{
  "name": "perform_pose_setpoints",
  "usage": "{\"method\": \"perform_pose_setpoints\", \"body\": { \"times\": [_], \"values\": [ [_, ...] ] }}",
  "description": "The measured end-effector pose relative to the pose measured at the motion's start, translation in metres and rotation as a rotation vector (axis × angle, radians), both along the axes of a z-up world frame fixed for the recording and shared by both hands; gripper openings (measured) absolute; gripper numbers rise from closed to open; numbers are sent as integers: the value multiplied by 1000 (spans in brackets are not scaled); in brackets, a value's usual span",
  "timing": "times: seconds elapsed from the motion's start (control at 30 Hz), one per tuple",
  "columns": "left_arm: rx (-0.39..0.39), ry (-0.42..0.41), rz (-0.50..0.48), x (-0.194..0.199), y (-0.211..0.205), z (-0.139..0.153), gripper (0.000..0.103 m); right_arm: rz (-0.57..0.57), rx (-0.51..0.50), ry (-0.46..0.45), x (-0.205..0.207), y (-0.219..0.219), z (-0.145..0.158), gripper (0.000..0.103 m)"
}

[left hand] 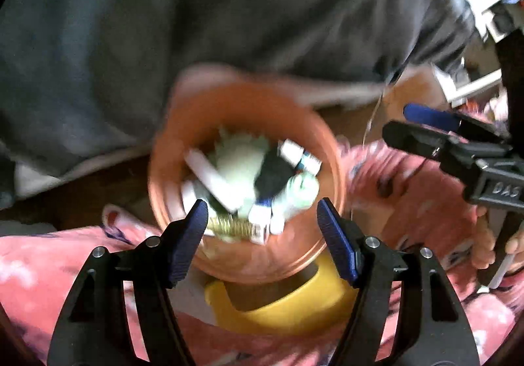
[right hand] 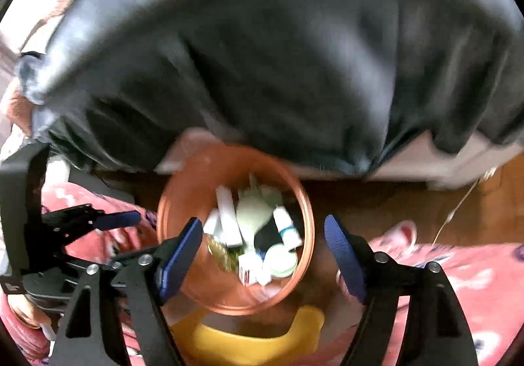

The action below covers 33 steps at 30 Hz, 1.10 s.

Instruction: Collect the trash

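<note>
An orange bin (left hand: 183, 127) holds several pieces of trash (left hand: 242, 176): white tubes, crumpled pale paper, a dark scrap and a gold wrapper. It also shows in the right wrist view (right hand: 183, 182), with the trash (right hand: 258, 235) inside. My left gripper (left hand: 262, 235) is open and empty just above the bin's near rim. My right gripper (right hand: 263, 254) is open and empty over the bin. The right gripper shows at the right of the left wrist view (left hand: 416, 127). The left gripper shows at the left of the right wrist view (right hand: 124, 222). Both views are blurred.
A yellow curved object (left hand: 294, 307) lies under the bin's near side and shows in the right wrist view too (right hand: 249, 343). Pink patterned fabric (left hand: 419, 202) surrounds it. A dark grey garment (left hand: 196, 22) fills the top. A brown floor (right hand: 393, 202) lies beyond.
</note>
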<state>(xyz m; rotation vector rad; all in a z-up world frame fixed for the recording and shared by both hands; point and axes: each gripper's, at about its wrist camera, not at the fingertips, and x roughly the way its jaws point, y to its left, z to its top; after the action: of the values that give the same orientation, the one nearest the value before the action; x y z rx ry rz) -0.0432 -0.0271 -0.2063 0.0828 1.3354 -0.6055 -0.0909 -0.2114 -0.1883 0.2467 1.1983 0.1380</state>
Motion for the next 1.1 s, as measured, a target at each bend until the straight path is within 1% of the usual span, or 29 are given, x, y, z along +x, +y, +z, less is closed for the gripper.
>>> {"method": "perform_pose_setpoints", "body": {
  "times": [0.03, 0.07, 0.1, 0.17, 0.2, 0.23, 0.27, 0.3, 0.33, 0.4, 0.43, 0.47, 0.53, 0.63, 0.7, 0.83, 1.1],
  "values": [
    [-5, -49, 13, -2, 3, 16, 68, 2, -11, -46, -2, 0, 16, 79],
    [-8, -110, 30, -4, 6, 36, 70, 5, -27, -99, -5, 1, 34, 82],
    [-9, -158, 46, -6, 9, 51, 75, 6, -40, -140, -5, 1, 50, 84],
    [-17, -313, 110, -10, 18, 99, 78, 10, -68, -247, -9, 3, 88, 90],
    [-19, -365, 135, -12, 22, 115, 82, 12, -84, -297, -10, 4, 106, 94],
    [-22, -453, 184, -14, 28, 143, 85, 12, -102, -344, -12, 6, 123, 96],
    [-24, -507, 218, -16, 33, 161, 89, 8, -125, -406, -15, 8, 143, 97],
    [-24, -554, 247, -18, 37, 175, 90, 4, -142, -448, -18, 9, 157, 97],
    [-28, -623, 289, -21, 43, 196, 91, 0, -162, -504, -21, 11, 176, 98],
    [-39, -720, 354, -27, 50, 226, 92, -20, -179, -583, -25, 13, 205, 98],
    [-40, -749, 372, -28, 51, 236, 93, -32, -183, -628, -27, 14, 219, 98],
    [-38, -772, 388, -30, 49, 245, 93, -46, -188, -664, -29, 15, 231, 98],
    [-40, -805, 408, -29, 50, 262, 93, -69, -194, -708, -30, 15, 247, 98],
    [-14, -856, 414, -30, 45, 275, 93, -104, -195, -755, -29, 16, 263, 98],
    [-3, -882, 411, -31, 40, 278, 93, -116, -196, -767, -28, 15, 269, 98],
    [-31, -863, 392, -29, 39, 279, 93, -127, -188, -763, -27, 9, 267, 98],
    [-41, -841, 381, -25, 30, 272, 93, -159, -189, -720, -26, 2, 249, 98]
  ]
}}
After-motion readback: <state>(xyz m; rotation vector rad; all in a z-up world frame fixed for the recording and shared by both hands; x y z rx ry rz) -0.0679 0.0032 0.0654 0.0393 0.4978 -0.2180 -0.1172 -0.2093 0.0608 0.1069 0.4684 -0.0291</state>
